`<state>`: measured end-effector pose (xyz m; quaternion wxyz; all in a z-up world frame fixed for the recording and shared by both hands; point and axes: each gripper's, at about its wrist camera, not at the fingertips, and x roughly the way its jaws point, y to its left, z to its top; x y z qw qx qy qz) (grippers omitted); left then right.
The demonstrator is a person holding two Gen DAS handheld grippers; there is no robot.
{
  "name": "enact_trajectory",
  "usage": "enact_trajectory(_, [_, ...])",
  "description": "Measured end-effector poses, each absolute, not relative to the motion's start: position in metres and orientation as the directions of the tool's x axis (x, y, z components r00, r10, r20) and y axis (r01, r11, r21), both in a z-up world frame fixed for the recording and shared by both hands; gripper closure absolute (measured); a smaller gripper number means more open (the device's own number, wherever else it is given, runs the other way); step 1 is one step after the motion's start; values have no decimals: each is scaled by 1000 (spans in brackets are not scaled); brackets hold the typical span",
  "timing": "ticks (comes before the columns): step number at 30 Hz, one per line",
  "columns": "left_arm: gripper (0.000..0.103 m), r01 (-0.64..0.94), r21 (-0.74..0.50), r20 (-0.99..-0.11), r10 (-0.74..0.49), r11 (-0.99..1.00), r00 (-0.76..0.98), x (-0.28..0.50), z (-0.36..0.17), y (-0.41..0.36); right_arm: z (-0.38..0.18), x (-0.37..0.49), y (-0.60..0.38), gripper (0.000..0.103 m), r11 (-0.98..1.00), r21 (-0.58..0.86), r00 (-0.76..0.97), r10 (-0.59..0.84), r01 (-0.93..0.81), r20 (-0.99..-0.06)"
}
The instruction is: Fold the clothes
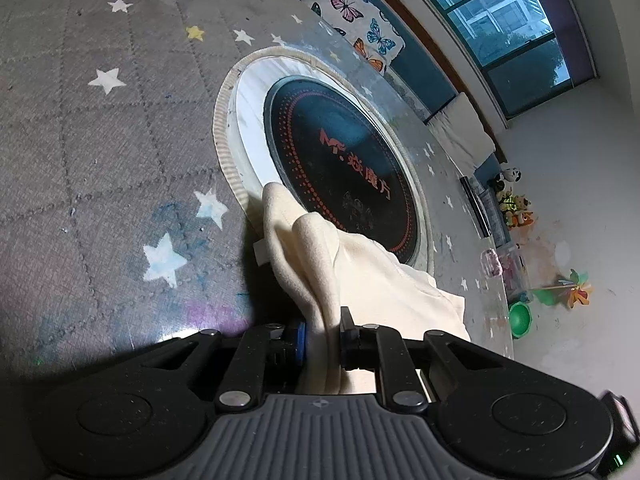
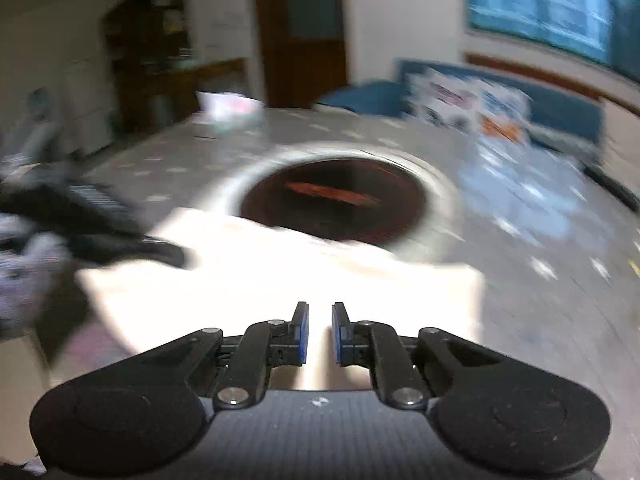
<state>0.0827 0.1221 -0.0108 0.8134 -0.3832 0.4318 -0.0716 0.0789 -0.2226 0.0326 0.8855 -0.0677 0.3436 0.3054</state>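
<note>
A cream garment [image 1: 360, 276] lies on the grey star-patterned table cover [image 1: 100, 140], its far part overlapping the round black hotplate [image 1: 340, 160] set in the table. My left gripper [image 1: 323, 336] is shut on a bunched fold of this garment, which rises between its fingers. In the blurred right wrist view the garment [image 2: 280, 280] lies spread flat in front of the hotplate [image 2: 332, 200]. My right gripper [image 2: 320, 332] hovers over it with a narrow gap between its blue pads and nothing visibly pinched. A dark blurred shape at the left is the left gripper [image 2: 120, 240].
A butterfly-print cushion [image 1: 356, 16] and a blue sofa stand behind the table under a window. A black bar [image 1: 476, 208] lies at the table's edge. Toys [image 1: 516, 204], a green bowl [image 1: 520, 320] and a pinwheel [image 1: 576, 288] sit on the floor.
</note>
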Motion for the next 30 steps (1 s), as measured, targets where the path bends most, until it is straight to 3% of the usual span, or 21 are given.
enact_trajectory(3, [87, -214, -678, -653, -441, 704, 616, 83, -10, 120, 26, 94, -245, 95, 845, 114, 609, 463, -522, -644])
enact_trajectory(8, [87, -213, -666, -660, -432, 715, 614, 83, -8, 119, 27, 100, -273, 77, 892, 158, 656, 423, -424, -625])
enact_trajectory(14, [87, -210, -654, -668, -424, 727, 612, 83, -7, 117, 16, 108, -279, 71, 889, 245, 643, 450, -386, -620])
enact_trajectory(16, [87, -210, -641, -676, -414, 738, 610, 84, -5, 115, 12, 111, -279, 73, 884, 275, 637, 465, -379, -615])
enact_trajectory(18, [87, -207, -623, -685, -399, 754, 610, 84, 0, 111, 8, 113, -279, 92, 877, 305, 631, 479, -371, -610])
enact_trajectory(25, [88, -110, -573, -671, -387, 812, 632, 99, 37, 81, 25, 103, -299, 96, 868, 351, 679, 495, -352, -543])
enact_trajectory(30, [88, 7, -534, -662, -423, 846, 619, 133, 54, 26, 50, 99, -337, 96, 911, 291, 756, 406, -292, -514])
